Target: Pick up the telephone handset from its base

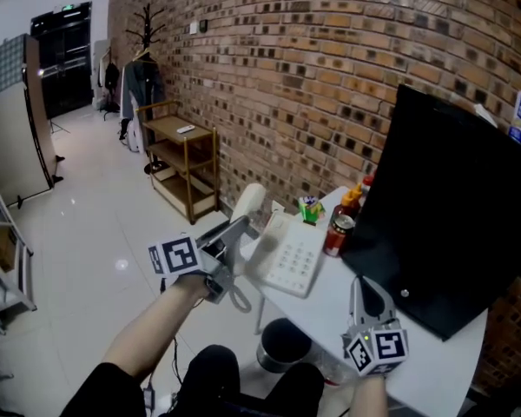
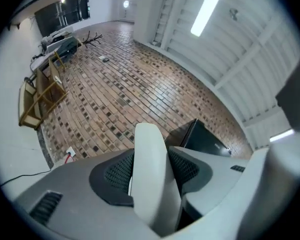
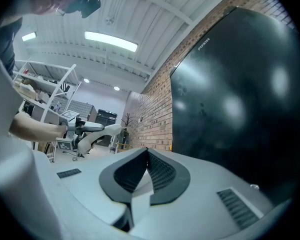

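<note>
The white telephone handset (image 1: 248,203) is clear of its base and tilted up to the left of it. My left gripper (image 1: 233,233) is shut on it. In the left gripper view the handset (image 2: 151,181) stands upright between the dark pads, which press on both its sides. The white base (image 1: 293,255) with its keypad lies on the white table (image 1: 330,307) near the left corner. My right gripper (image 1: 366,292) hovers over the table's front part, right of the base, shut with nothing between its pads (image 3: 155,171). The right gripper view also catches the lifted handset (image 3: 102,133) far to the left.
A large black monitor (image 1: 456,207) fills the right of the table. A red can (image 1: 339,233), an orange-capped bottle (image 1: 355,198) and a green item (image 1: 311,208) stand behind the base by the brick wall. A wooden shelf (image 1: 187,165) stands farther left.
</note>
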